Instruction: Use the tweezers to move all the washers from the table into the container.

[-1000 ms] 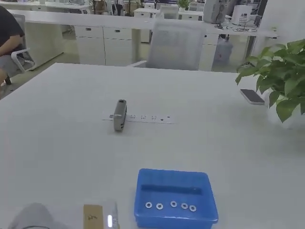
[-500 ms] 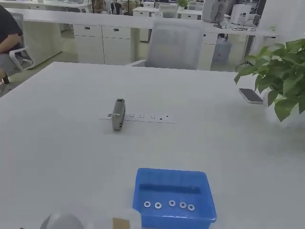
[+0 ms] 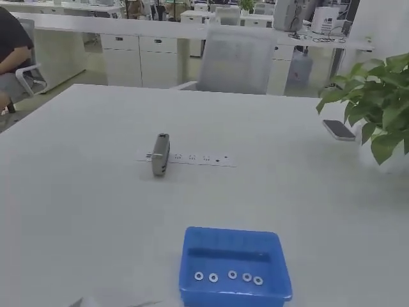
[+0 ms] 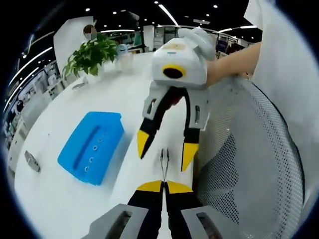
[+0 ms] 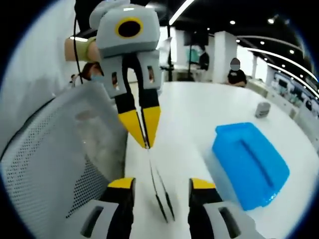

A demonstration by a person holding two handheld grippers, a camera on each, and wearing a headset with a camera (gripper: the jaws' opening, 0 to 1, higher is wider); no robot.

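The blue container (image 3: 233,243) sits on the white table near its front edge, with several washers (image 3: 229,276) in a row inside. In the left gripper view my left gripper (image 4: 164,186) is shut on the tweezers (image 4: 163,162), whose thin legs point toward my right gripper (image 4: 166,148). The right gripper view has my right gripper (image 5: 162,184) open, the tweezers (image 5: 158,189) lying between its jaws without contact. Facing it, the left gripper (image 5: 143,134) pinches the tweezers' far end. The container (image 5: 249,164) lies off to the side.
A power strip (image 3: 192,158) and a grey device (image 3: 160,153) lie mid-table. A phone (image 3: 339,130) and a potted plant (image 3: 377,102) are at the right. A mesh chair (image 4: 249,164) is close beside both grippers, off the table's edge.
The gripper part with the tan label at the bottom left of the head view has dropped out of the frame. Container and washers have not moved.
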